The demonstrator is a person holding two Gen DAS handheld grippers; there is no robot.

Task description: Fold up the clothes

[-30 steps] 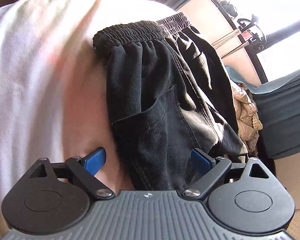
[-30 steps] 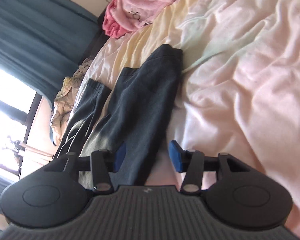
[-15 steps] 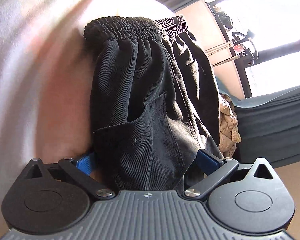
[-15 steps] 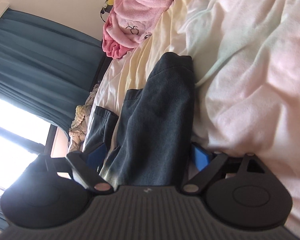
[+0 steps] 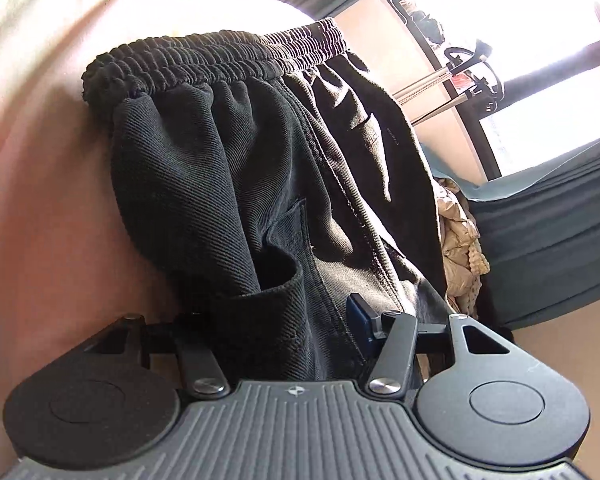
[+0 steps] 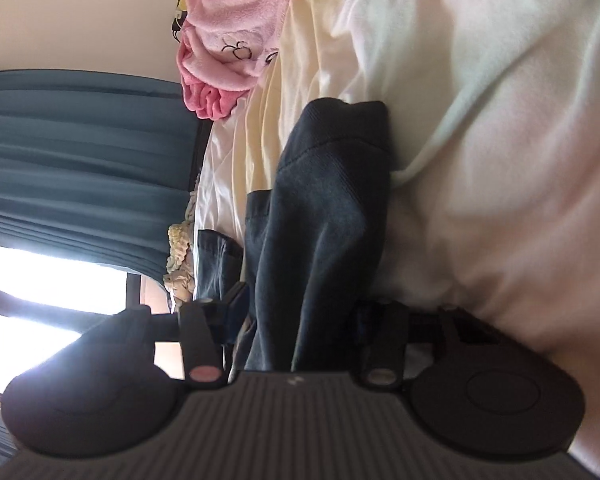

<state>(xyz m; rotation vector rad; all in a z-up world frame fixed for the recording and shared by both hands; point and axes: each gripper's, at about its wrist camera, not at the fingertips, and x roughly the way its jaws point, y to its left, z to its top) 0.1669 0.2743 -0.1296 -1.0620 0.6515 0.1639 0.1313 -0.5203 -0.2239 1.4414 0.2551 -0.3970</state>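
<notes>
A pair of black trousers [image 5: 260, 184] lies on a pale bed sheet [image 5: 40, 160], its elastic waistband [image 5: 220, 60] at the far end in the left wrist view. My left gripper [image 5: 276, 320] has closed on the fabric near the back pocket; the left pad is hidden by cloth. In the right wrist view the trouser legs [image 6: 324, 208] run away over the sheet [image 6: 480, 120]. My right gripper [image 6: 300, 320] has closed around the leg fabric, which bunches between the fingers.
A pink fleece garment [image 6: 228, 32] lies at the far end of the bed. Blue curtains [image 6: 80, 152] and a bright window [image 5: 540, 40] stand beside the bed. A beige quilted item [image 5: 460, 240] hangs off the bed edge.
Both grippers moved forward onto the trousers and closed from wide open onto the fabric. The cloth now bunches and lifts between the fingers.
</notes>
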